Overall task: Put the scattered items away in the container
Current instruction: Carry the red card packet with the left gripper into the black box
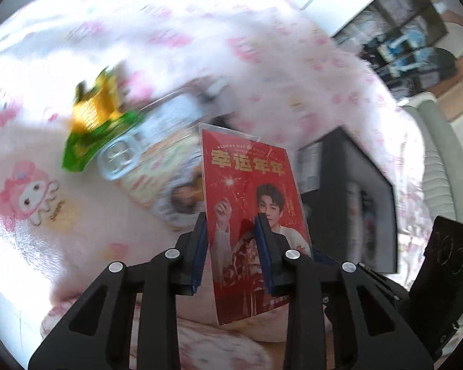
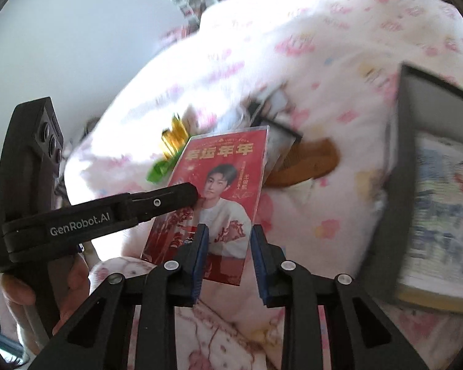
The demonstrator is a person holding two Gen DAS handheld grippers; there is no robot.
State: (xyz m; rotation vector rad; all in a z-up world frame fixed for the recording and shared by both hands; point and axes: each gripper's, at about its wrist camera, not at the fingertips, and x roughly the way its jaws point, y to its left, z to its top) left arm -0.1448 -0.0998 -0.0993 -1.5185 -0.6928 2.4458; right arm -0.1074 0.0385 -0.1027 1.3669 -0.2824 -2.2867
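Surface: a fluffy white blanket (image 1: pixel 86 215) printed with pink cartoon characters covers a bed; the background is blurred.
Card: a red photo card (image 1: pixel 250 203) in a clear sleeve, with gold characters and a portrait, stands lifted above the blanket, well clear of the other items.
Left gripper: the left gripper (image 1: pixel 231 237) has the card between its blue-padded fingers; one finger lies behind the card, the other in front, so it is clamped on the card. From the right wrist camera it reaches in from the left and its tip meets the card's left edge (image 2: pixel 188 194).
Right gripper: the right gripper (image 2: pixel 228 246) has its fingers standing apart, with the card's lower part showing between them; whether the pads touch it cannot be told.
Container: a dark box (image 2: pixel 407 166) sits to the right on the blanket, with printed cards inside.
Scattered items: a green and gold snack packet (image 1: pixel 92 123) and a clear plastic piece (image 1: pixel 120 157) lie on the blanket beyond the card.
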